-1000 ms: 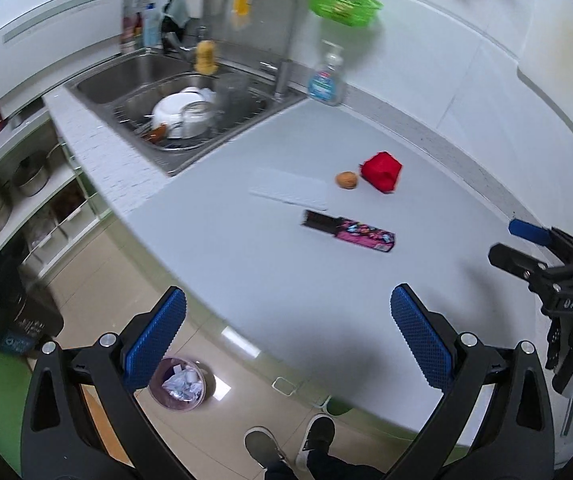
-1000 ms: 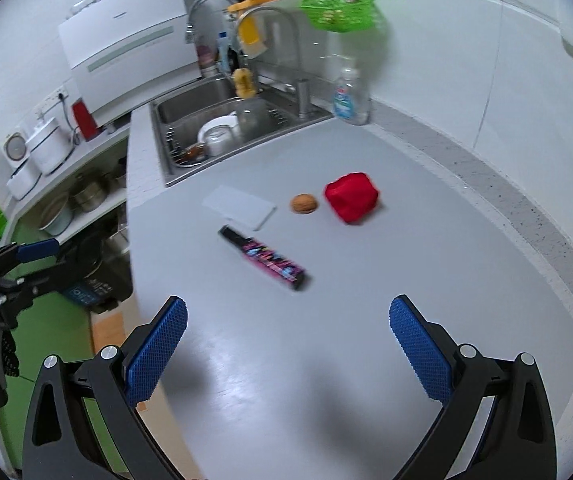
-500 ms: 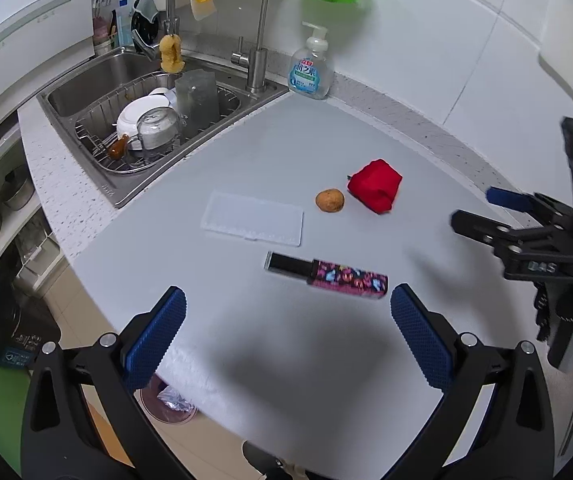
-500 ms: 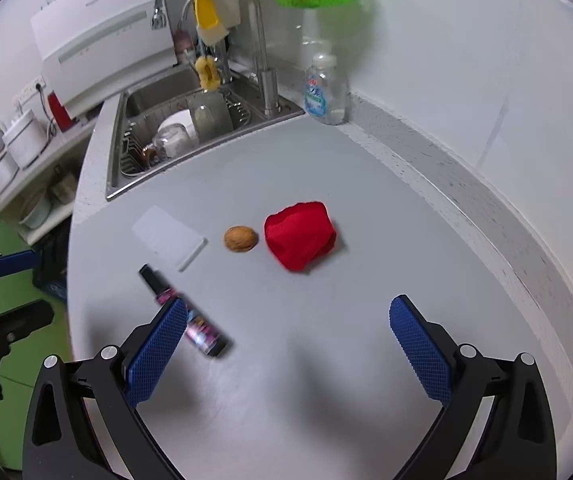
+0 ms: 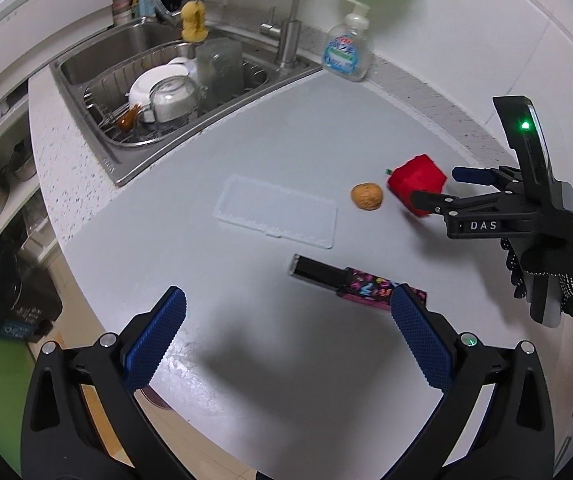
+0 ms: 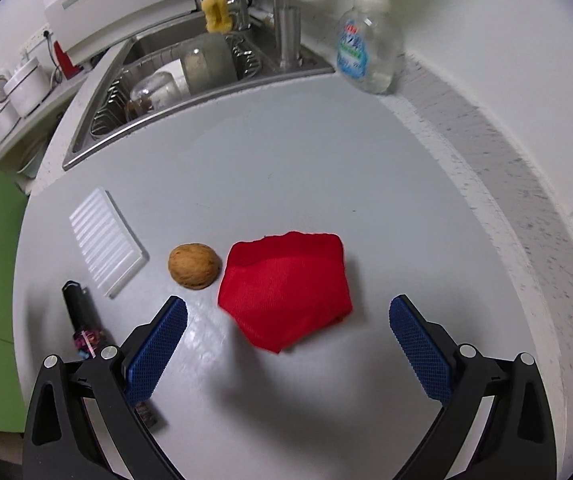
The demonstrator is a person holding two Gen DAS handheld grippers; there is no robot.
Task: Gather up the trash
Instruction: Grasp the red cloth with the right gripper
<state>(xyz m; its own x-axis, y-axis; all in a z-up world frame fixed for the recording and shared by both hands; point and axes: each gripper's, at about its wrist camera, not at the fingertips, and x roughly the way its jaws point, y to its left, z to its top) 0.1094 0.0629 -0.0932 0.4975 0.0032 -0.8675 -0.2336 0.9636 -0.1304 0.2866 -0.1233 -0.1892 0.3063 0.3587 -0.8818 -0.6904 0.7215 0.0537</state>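
Note:
A crumpled red wrapper (image 6: 288,286) lies on the grey counter, just ahead of my open right gripper (image 6: 286,330) and between its fingers' lines. A brown walnut (image 6: 194,266) sits left of it. In the left wrist view the red wrapper (image 5: 416,180) and walnut (image 5: 367,197) lie far right, with the right gripper (image 5: 442,186) beside the wrapper. A black and pink patterned tube (image 5: 354,282) lies ahead of my open left gripper (image 5: 286,330), its end near the right finger. A clear plastic lid (image 5: 276,211) lies flat mid-counter.
A steel sink (image 5: 158,92) with a dish rack, bowls and a jar is at the back left. A soap dispenser (image 5: 346,52) stands by the wall. The counter's rounded edge (image 5: 86,256) drops to the floor at left. A gloved hand (image 5: 546,272) holds the right gripper.
Both grippers moved forward over the counter. The right gripper came up close behind the red wrapper; the left closed in on the patterned tube. Both stayed open.

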